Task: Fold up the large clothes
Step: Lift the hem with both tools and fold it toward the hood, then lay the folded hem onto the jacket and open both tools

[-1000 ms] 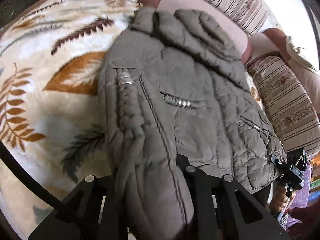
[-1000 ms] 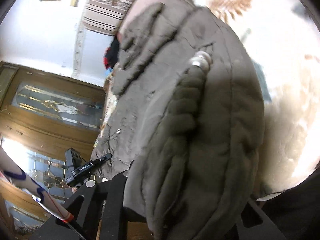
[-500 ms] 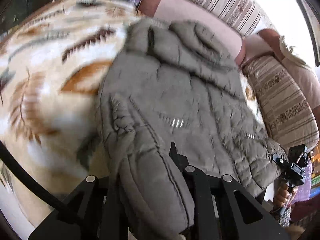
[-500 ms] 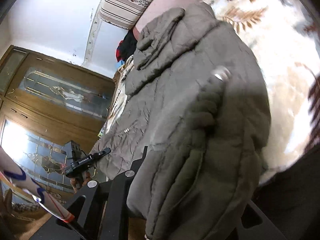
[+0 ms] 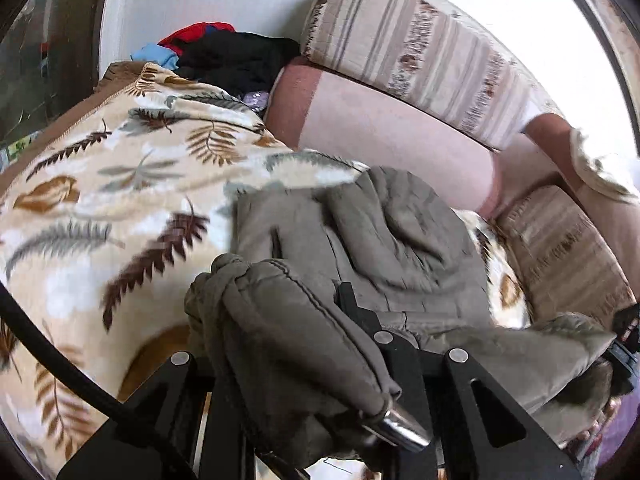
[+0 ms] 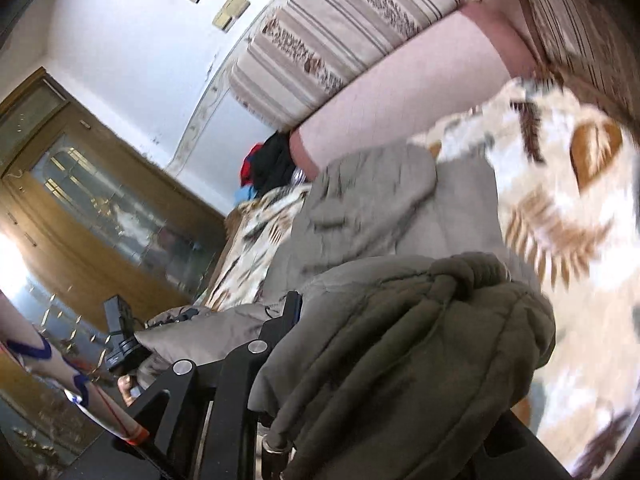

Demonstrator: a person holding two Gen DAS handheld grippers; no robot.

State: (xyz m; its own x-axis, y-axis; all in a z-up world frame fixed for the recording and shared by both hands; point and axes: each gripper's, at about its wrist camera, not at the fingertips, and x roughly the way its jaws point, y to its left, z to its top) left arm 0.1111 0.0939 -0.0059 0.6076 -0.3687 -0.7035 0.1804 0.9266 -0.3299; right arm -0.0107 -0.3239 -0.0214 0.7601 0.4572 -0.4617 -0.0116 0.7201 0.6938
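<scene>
A grey-olive quilted jacket [image 5: 384, 248] lies on a leaf-patterned blanket [image 5: 120, 200] over a sofa. My left gripper [image 5: 304, 344] is shut on the jacket's bottom hem, which bunches thickly over its fingers, with a metal cord end hanging below. My right gripper [image 6: 384, 344] is shut on the hem's other corner [image 6: 440, 340], lifted and folded toward the collar end [image 6: 372, 188]. The fingertips of both grippers are hidden by the fabric. The right gripper [image 5: 624, 336] shows at the right edge of the left wrist view, and the left gripper [image 6: 120, 336] shows at the left of the right wrist view.
The striped sofa back cushions [image 5: 420, 48] and pink bolster [image 5: 380, 128] run behind the jacket. A pile of dark, red and blue clothes [image 5: 224, 56] sits at the blanket's far end. A wooden glazed cabinet [image 6: 80, 208] stands beyond the sofa.
Both grippers have lifted the hem and carried it forward toward the collar, so the lower jacket now doubles over the upper part. The views have tilted up toward the sofa back.
</scene>
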